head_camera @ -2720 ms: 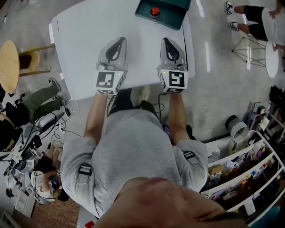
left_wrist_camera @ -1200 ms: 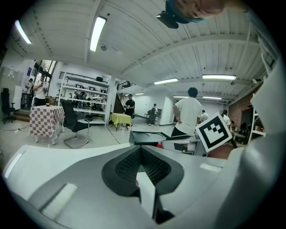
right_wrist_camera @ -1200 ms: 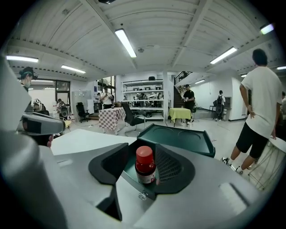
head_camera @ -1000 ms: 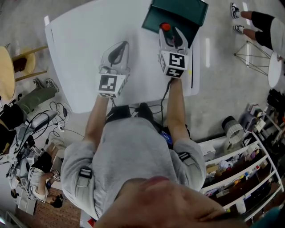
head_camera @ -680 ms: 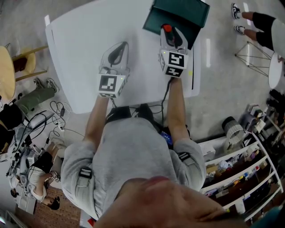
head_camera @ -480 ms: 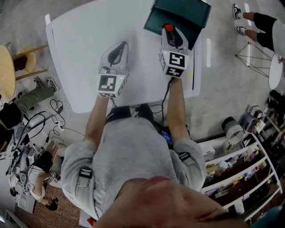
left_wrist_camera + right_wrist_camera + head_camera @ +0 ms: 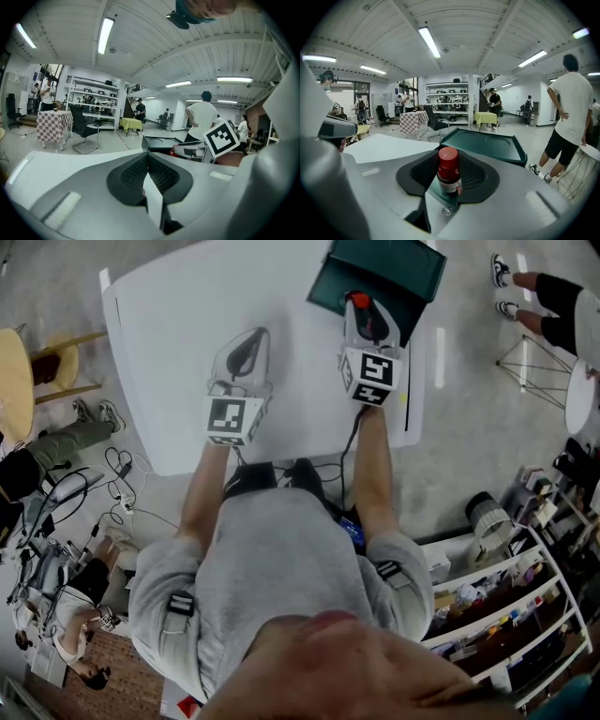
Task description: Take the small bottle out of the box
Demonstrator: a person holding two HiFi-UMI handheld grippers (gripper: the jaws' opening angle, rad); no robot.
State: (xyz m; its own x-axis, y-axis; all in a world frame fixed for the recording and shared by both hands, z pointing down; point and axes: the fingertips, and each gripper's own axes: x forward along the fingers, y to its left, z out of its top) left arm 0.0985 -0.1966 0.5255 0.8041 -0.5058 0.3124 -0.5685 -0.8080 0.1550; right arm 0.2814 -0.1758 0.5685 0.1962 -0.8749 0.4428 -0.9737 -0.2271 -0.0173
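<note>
Red-capped small bottle (image 7: 448,176) upright at near edge of box (image 7: 394,268), between right gripper (image 7: 364,313) jaws just closing, apparently pinching it. Left gripper (image 7: 147,154) short of box, jaws pressed together.

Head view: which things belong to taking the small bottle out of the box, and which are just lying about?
Job: small bottle; green box; right gripper, whose jaws have just been closing on the bottle; white table.
Lying about: left gripper, shut and idle; wooden stool; storage shelves; floor cables.
</note>
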